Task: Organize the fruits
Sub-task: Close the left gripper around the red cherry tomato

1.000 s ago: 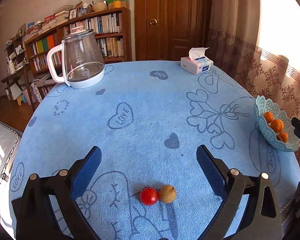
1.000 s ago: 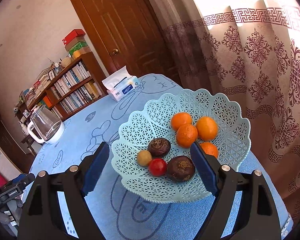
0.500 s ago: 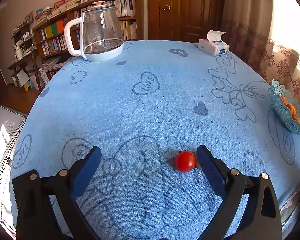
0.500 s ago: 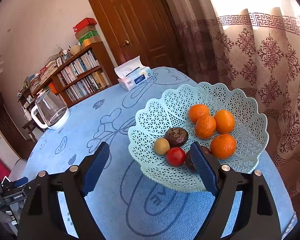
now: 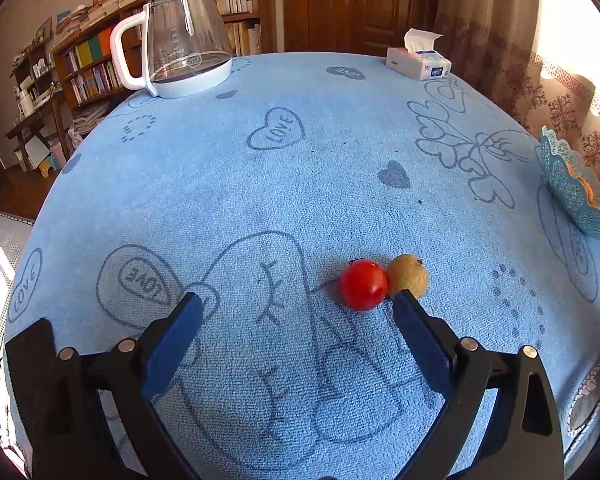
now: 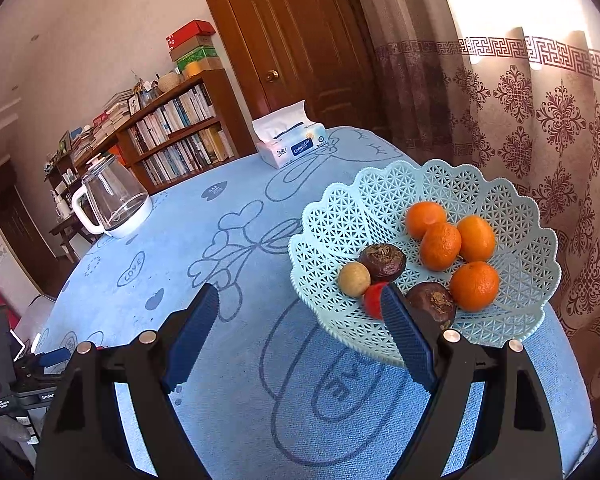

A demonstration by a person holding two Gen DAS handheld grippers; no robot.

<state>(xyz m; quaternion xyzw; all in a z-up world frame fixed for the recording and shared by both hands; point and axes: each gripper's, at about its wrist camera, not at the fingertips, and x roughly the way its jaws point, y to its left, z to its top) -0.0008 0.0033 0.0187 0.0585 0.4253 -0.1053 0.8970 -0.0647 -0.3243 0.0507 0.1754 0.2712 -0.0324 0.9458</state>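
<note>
Left gripper (image 5: 296, 306), blue pads spread and empty, has dropped toward our small red tomato (image 5: 363, 285) and tan round fruit (image 5: 408, 281) touching on the blue "LOVE" tablecloth (image 5: 260, 184) — pickup looks next. Right gripper (image 6: 298, 308) stays spread before the pale lattice plastic basket (image 6: 380, 200); the tissue box (image 6: 290, 146) reads "ColorLife".

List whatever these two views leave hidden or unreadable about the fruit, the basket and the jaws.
- Left wrist view: the basket is seen edge-on at the frame edge; its rim hides the contents except an orange sliver.
- Right wrist view: the right gripper's finger covers part of the red tomato in the basket.
- Left wrist view: the left gripper's fingertip overlaps the brown fruit; contact is unclear.
</note>
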